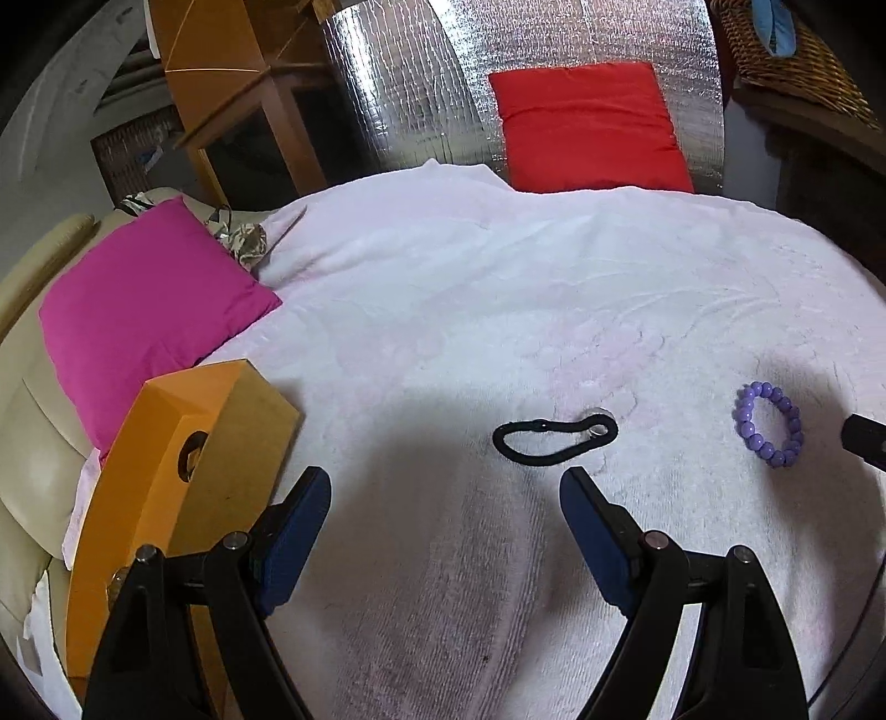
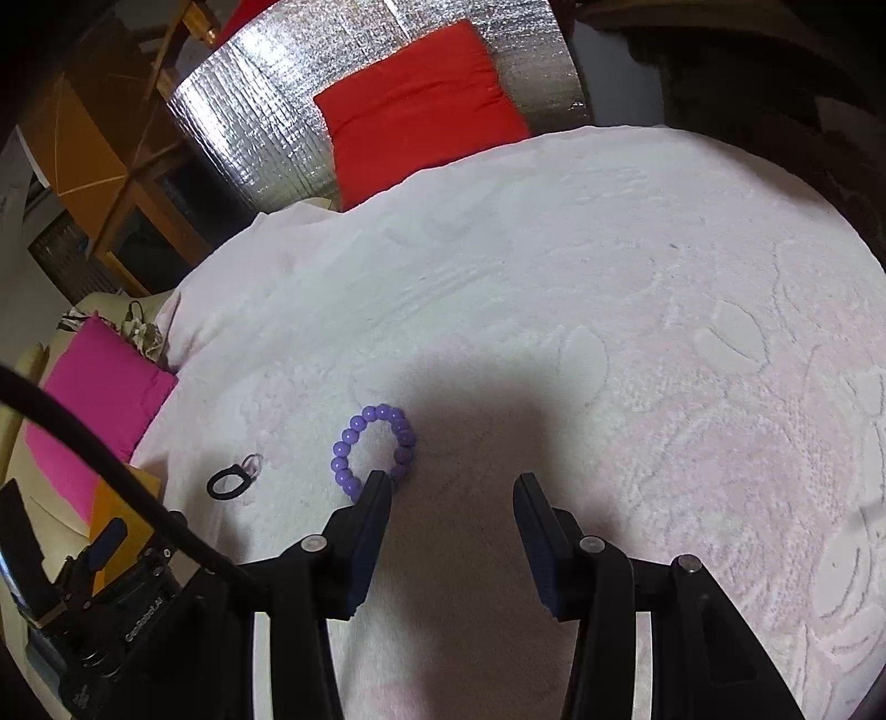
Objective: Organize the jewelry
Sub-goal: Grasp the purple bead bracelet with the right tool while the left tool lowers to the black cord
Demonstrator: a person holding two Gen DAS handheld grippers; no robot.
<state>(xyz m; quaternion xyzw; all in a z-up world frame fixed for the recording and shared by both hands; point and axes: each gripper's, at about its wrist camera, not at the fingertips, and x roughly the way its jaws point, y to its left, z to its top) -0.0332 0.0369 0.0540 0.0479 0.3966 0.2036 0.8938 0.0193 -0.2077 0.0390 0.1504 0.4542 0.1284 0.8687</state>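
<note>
A black elastic band (image 1: 554, 439) lies on the white towel (image 1: 498, 310), with a small clear ring (image 1: 597, 421) at its right end. To its right rests a purple bead bracelet (image 1: 769, 425). My left gripper (image 1: 446, 487) hovers open just short of the black band, nothing between its fingers. An orange box (image 1: 166, 471) with a round hole stands at the left. In the right wrist view my right gripper (image 2: 451, 484) is open and empty, its left fingertip overlapping the purple bracelet (image 2: 372, 450). The black band (image 2: 227, 482) lies further left.
A pink cushion (image 1: 144, 310) lies at the towel's left edge, a red cushion (image 1: 587, 124) at the back on silver foil (image 1: 410, 88). Wooden furniture (image 1: 232, 72) stands back left, a wicker basket (image 1: 786, 50) back right. The left gripper's body (image 2: 99, 598) shows in the right wrist view.
</note>
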